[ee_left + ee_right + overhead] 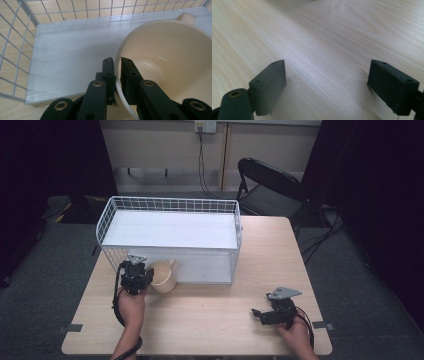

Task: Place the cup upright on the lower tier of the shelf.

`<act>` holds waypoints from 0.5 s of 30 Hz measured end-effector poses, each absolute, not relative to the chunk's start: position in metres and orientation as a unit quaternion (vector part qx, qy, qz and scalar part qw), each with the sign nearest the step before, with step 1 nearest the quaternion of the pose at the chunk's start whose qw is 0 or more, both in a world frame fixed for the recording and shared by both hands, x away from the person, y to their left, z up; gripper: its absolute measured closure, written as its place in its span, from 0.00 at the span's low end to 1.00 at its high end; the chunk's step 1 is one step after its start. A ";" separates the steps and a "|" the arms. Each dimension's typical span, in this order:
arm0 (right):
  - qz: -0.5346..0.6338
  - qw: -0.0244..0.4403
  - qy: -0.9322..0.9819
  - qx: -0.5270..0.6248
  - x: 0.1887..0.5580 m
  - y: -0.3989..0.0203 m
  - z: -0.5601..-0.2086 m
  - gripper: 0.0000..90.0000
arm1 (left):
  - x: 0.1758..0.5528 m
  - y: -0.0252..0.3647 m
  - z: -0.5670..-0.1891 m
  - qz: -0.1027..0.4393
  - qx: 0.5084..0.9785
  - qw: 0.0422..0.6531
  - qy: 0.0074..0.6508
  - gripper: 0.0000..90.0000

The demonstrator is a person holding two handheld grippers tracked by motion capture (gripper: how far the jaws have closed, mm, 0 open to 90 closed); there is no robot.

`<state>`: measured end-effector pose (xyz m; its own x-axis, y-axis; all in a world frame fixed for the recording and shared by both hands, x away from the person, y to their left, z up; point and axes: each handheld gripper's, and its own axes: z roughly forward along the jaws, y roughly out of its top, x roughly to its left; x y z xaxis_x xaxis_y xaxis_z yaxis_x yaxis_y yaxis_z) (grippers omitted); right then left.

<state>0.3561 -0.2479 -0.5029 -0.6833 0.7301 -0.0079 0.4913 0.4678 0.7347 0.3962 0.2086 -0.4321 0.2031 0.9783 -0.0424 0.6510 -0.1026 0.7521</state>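
Observation:
A cream cup (163, 275) with a handle is held at the front wall of the white wire basket (170, 205) on the wooden table. My left gripper (136, 272) is shut on the cup's rim. In the left gripper view one jaw is outside the cup (170, 57) and one inside, pinching the wall at my left gripper's tips (117, 61), above the basket's white floor (75, 57). My right gripper (261, 314) rests low at the table's front right, open with nothing between its jaws. In the right gripper view it (327, 72) stands wide over bare wood.
The wire basket has a white liner (170, 230) and takes up the back half of the table (220, 315). A black folding chair (270, 187) stands behind the table at the right. Cables hang from a wall socket at the back.

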 end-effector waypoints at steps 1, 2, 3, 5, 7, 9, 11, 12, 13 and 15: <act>0.367 0.163 0.841 0.363 0.356 -0.248 -0.503 0.16 | 0.397 0.209 -0.432 0.248 0.701 0.331 0.581 0.92; 0.367 0.163 0.841 0.363 0.356 -0.248 -0.503 0.16 | 0.398 0.208 -0.432 0.250 0.700 0.330 0.581 0.92; 0.367 0.163 0.841 0.363 0.356 -0.248 -0.503 0.16 | 0.399 0.207 -0.433 0.255 0.701 0.329 0.580 0.92; 0.366 0.163 0.841 0.363 0.356 -0.248 -0.503 0.16 | 0.400 0.206 -0.432 0.255 0.699 0.331 0.581 0.92; 0.366 0.163 0.841 0.363 0.356 -0.248 -0.503 0.16 | 0.402 0.207 -0.433 0.255 0.692 0.335 0.586 0.91; 0.367 0.163 0.841 0.363 0.356 -0.248 -0.503 0.16 | 0.403 0.207 -0.433 0.256 0.687 0.338 0.590 0.91; 0.366 0.163 0.841 0.363 0.356 -0.248 -0.503 0.16 | 0.406 0.207 -0.433 0.258 0.687 0.336 0.590 0.91; 0.367 0.163 0.841 0.363 0.356 -0.248 -0.503 0.16 | 0.407 0.207 -0.433 0.260 0.685 0.337 0.591 0.91; 0.367 0.163 0.841 0.363 0.356 -0.248 -0.503 0.16 | 0.407 0.206 -0.433 0.262 0.684 0.338 0.591 0.91; 0.367 0.163 0.841 0.363 0.356 -0.248 -0.503 0.16 | 0.408 0.206 -0.433 0.265 0.679 0.342 0.593 0.91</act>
